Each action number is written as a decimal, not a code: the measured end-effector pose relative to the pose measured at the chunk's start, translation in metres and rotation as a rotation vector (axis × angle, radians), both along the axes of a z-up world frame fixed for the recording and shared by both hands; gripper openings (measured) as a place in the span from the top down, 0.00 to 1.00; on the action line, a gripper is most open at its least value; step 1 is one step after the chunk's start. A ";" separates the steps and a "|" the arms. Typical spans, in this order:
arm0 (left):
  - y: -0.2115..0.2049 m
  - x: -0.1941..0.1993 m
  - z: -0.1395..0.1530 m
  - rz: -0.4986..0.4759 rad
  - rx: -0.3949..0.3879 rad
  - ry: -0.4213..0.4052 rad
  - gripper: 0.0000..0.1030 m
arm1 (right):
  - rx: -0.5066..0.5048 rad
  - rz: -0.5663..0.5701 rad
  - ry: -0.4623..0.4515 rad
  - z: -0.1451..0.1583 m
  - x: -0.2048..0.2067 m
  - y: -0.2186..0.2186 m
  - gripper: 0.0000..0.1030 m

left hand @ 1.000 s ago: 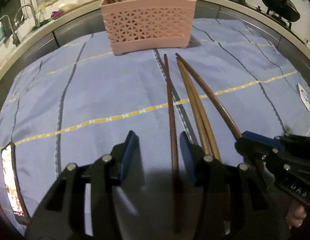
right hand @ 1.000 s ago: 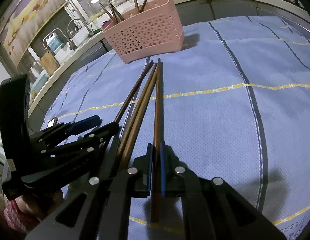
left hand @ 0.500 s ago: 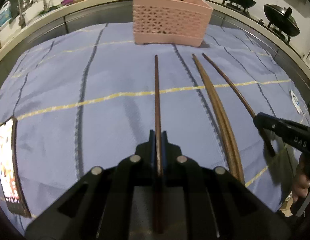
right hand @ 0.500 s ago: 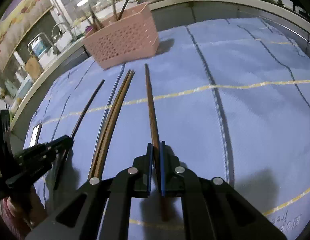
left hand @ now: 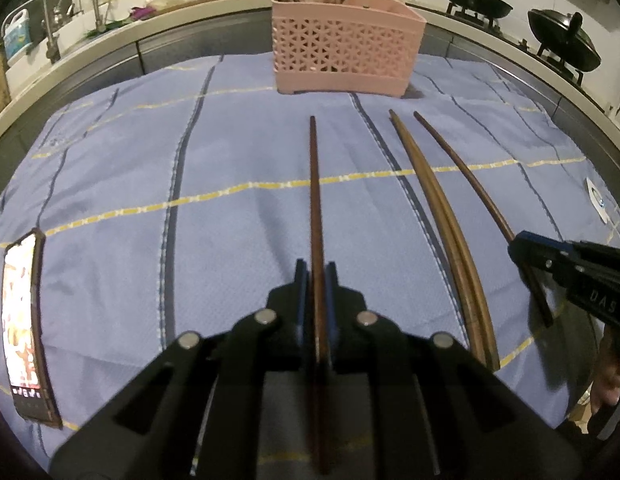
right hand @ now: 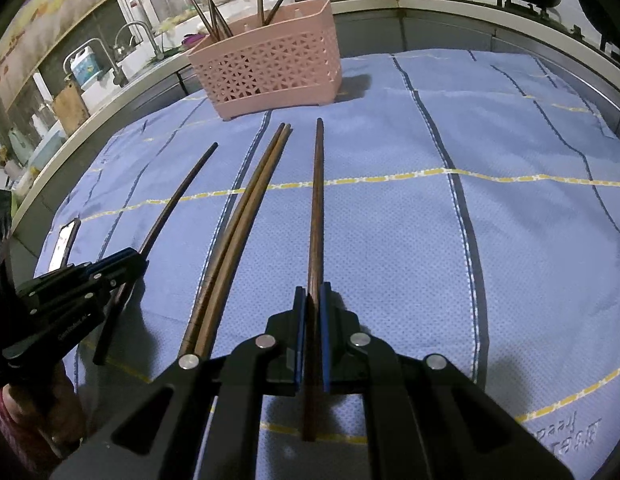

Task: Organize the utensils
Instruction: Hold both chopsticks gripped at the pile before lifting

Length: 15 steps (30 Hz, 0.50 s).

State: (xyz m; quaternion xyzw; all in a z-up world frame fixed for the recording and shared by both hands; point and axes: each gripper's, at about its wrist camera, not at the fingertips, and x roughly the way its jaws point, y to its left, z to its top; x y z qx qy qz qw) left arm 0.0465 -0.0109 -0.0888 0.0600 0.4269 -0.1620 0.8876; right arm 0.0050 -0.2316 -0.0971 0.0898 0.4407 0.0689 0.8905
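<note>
- Your left gripper (left hand: 316, 276) has its blue pads closed flat on a dark wooden chopstick (left hand: 315, 200), gripped toward its thick end; the shaft runs straight out along the fingers.
- Your right gripper (right hand: 312, 300) is likewise clamped on a second dark chopstick (right hand: 316, 216), gripped toward its thick end too, long axis in line with the fingers.
- Between your two grippers a lighter brown pair of chopsticks (right hand: 246, 216) lies side by side, touching, on the blue striped cloth (right hand: 530, 220), roughly parallel to the two held sticks.
- Both held tips aim away from you, toward the pink lattice utensil basket (left hand: 342, 52) standing at the cloth's far edge, so the coming move looks like a carry forward and a tip-up over its rim. Neither gripper looks clearly nearer to it.
- That basket already has several chopsticks (right hand: 214, 20) standing in it.
- Writing: white letters reading "DAS" show on the right gripper's body in the left view; yellow lettering on the cloth's near corner is upside down and not legible; a lit phone (left hand: 24, 332) lies at the left, screen too blurred to read.
</note>
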 end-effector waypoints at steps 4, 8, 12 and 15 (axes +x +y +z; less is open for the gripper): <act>0.002 0.000 0.000 0.000 -0.012 0.000 0.92 | 0.001 -0.005 0.002 0.000 0.001 0.000 0.92; 0.002 0.000 0.000 -0.002 -0.018 -0.002 0.91 | 0.007 -0.006 0.009 0.000 0.003 -0.001 0.92; 0.003 -0.001 0.000 -0.002 -0.022 -0.004 0.91 | 0.025 -0.013 0.021 0.001 0.008 -0.004 0.92; 0.003 -0.001 0.000 -0.001 -0.025 -0.005 0.91 | 0.025 -0.014 0.021 0.001 0.009 -0.004 0.92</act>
